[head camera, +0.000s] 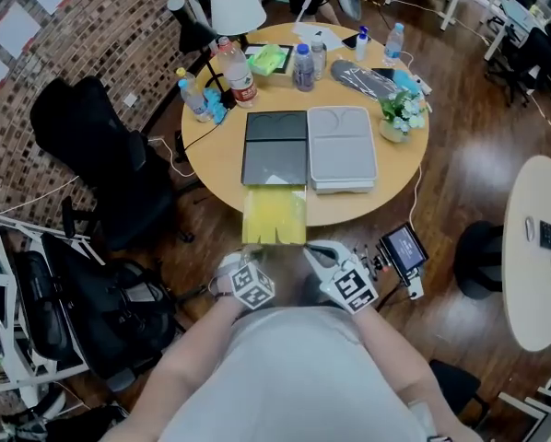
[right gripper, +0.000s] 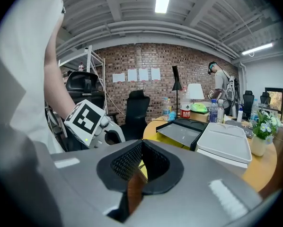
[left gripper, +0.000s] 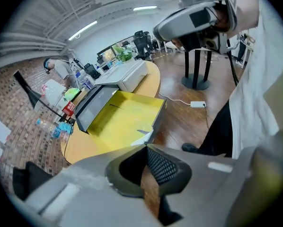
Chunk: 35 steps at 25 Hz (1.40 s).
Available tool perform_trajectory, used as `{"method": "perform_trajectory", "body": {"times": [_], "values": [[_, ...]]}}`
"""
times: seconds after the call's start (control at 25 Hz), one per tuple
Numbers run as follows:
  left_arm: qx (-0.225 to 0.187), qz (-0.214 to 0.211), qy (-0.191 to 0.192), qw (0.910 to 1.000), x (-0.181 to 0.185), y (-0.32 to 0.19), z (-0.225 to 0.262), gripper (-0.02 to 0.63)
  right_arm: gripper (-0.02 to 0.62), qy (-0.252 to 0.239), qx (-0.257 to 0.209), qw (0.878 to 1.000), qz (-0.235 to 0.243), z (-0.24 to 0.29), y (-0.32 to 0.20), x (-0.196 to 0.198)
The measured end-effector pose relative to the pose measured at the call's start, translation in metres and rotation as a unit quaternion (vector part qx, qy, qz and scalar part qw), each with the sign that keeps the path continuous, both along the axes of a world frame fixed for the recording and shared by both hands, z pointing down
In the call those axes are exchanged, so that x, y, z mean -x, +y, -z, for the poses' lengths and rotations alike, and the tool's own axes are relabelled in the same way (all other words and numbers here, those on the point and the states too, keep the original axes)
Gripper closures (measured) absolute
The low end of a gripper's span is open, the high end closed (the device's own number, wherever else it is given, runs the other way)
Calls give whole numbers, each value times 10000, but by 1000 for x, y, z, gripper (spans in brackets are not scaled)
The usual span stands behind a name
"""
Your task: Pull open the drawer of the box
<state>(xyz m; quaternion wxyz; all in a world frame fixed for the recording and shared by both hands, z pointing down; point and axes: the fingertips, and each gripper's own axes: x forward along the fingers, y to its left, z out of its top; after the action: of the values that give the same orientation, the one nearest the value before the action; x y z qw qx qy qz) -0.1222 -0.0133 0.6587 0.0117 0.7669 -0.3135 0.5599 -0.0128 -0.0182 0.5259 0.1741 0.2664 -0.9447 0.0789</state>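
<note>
White table [head camera: 538,274] cut by right edge, bottle [head camera: 241,79] label too small to read

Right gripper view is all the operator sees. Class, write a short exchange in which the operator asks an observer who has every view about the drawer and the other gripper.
Operator: I only glimpse some yellow past my jaws. Is the drawer out?
Observer: Yes. In the head view the yellow drawer stands out of the black box, its front end overhanging the edge of the table.
Operator: I see the other gripper's marker cube, not its jaws. Is it holding the drawer?
Observer: No. The left gripper view shows the left gripper with its jaws together on nothing, clear of the drawer.
</note>
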Motion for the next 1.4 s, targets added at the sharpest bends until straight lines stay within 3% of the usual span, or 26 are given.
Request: {"method": "perform_trajectory", "body": {"times": [0.24,0.4,0.64,0.92,1.0,1.12,1.4], "values": [[72,359,755,9965,21,36,14,600,594,348,76,9992,193,-6,38,20],[149,565,1584,9856,35,63,28,600,594,473,24,9987,209,-1,65,42],[89,818,2823,9558,52,91,62,600,594,495,-83,9969,614,14,103,82],[-165,819,4076,9093,56,108,118,600,594,773,-251,9942,706,33,139,101],[-287,790,4317,8981,57,109,136,600,594,833,-297,9938,666,37,144,106],[-456,730,4511,8883,61,111,156,600,594,841,-462,9933,645,47,147,115],[-480,703,4717,8776,75,136,165,600,594,651,-505,9951,551,58,171,138]]}}
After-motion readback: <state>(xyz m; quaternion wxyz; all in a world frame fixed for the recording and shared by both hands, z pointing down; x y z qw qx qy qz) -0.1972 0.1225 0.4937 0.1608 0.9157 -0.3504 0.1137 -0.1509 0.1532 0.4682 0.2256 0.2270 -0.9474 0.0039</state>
